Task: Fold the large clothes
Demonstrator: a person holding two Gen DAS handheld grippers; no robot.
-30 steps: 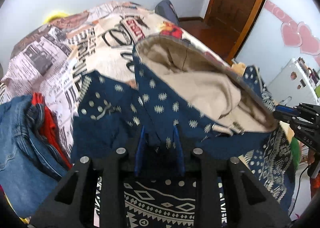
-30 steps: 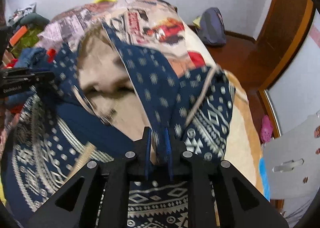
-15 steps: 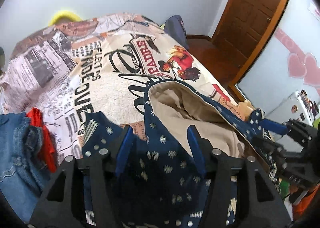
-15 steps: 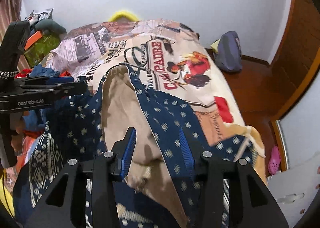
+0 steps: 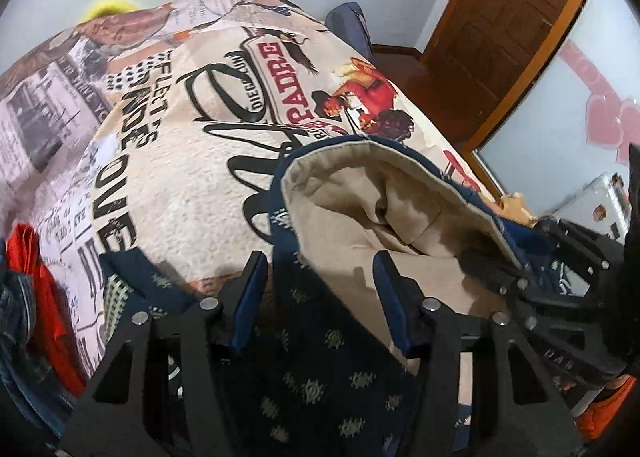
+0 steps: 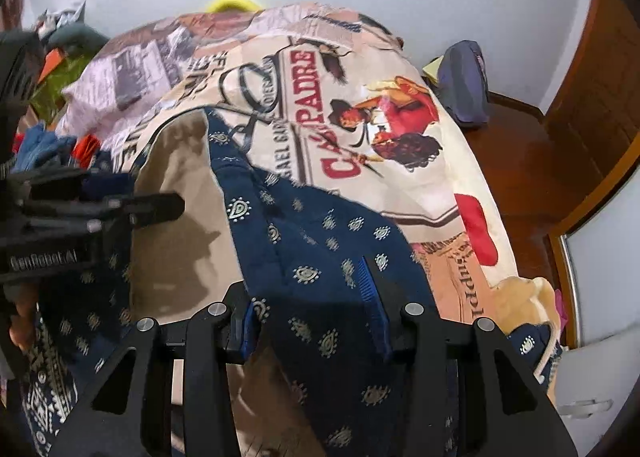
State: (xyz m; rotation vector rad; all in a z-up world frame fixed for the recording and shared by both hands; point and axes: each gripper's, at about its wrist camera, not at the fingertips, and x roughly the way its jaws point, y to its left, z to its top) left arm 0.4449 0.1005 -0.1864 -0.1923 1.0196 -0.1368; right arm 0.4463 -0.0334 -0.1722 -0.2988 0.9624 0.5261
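A navy patterned hooded garment (image 5: 320, 341) with a beige lining (image 5: 380, 209) lies on the bed, its hood spread open toward the far end. My left gripper (image 5: 320, 289) hangs over the garment's left part. Its jaws are apart and closing, with navy cloth lying between them and no pad pressing on it. The right gripper (image 6: 310, 297) stands open over the navy hood panel (image 6: 320, 237), which drapes loosely between its fingers. Each gripper shows in the other's view: the right gripper (image 5: 560, 257) at the hood's right edge, the left gripper (image 6: 140, 205) by the lining (image 6: 180, 217).
A printed blanket (image 5: 180, 177) covers the bed. Jeans (image 5: 20, 305) and a red cloth (image 5: 36, 269) are heaped at the left edge. A dark bag (image 6: 464, 85) lies on the wooden floor near the door (image 5: 500, 37). A white board (image 6: 592, 357) stands at the right.
Both grippers were shut on the navy cloth, then opened and let it go. They moved forward and slightly down, and the hood now lies lower and flatter on the bed.
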